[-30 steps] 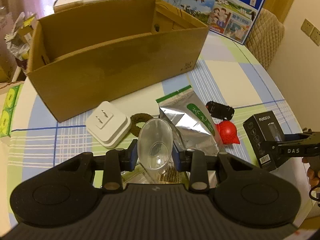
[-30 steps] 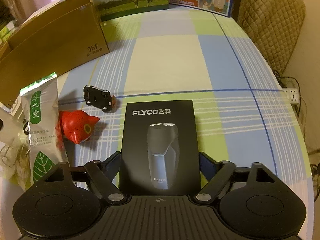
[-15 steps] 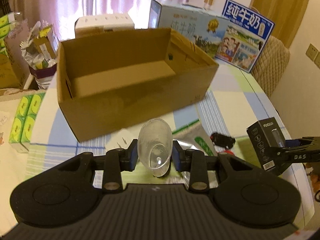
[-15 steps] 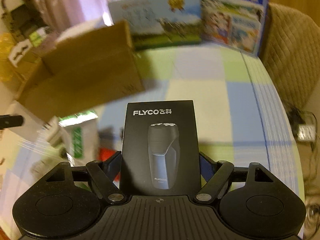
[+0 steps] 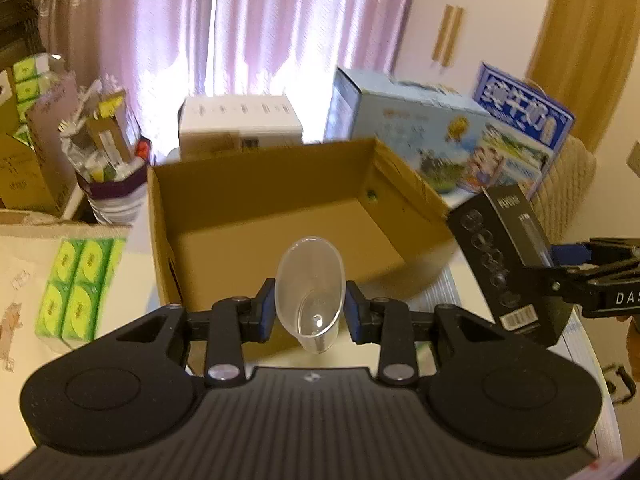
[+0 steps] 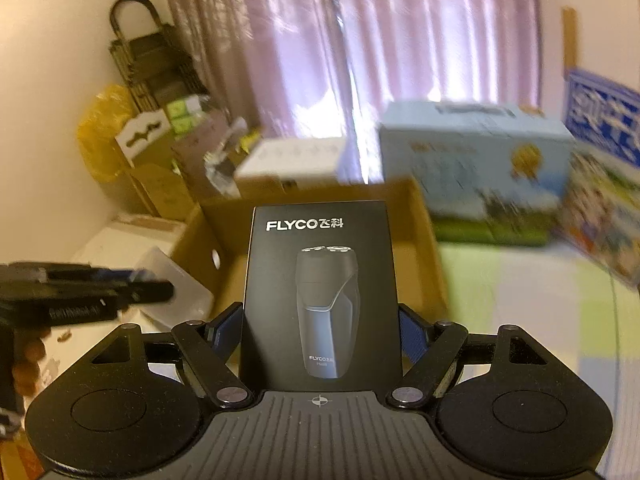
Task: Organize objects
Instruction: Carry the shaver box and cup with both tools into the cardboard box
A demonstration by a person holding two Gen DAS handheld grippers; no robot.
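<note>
My left gripper is shut on a clear plastic cup, which tilts forward with its mouth toward the open cardboard box; the box's floor is bare. My right gripper is shut on a black FLYCO shaver box, held upright in front of the cardboard box. In the left wrist view the shaver box hangs at the right beside the cardboard box's right wall, with the right gripper behind it. In the right wrist view the left gripper and the cup show blurred at the left.
Behind the cardboard box stand a white box and two milk cartons. Green tissue packs and cluttered bags lie at the left. A padded chair is at the right. The checked tablecloth stretches right of the box.
Both grippers have risen and come closer to the cardboard box, each still holding its object. The small items on the table have dropped out of view. The right wrist view has swung left.
</note>
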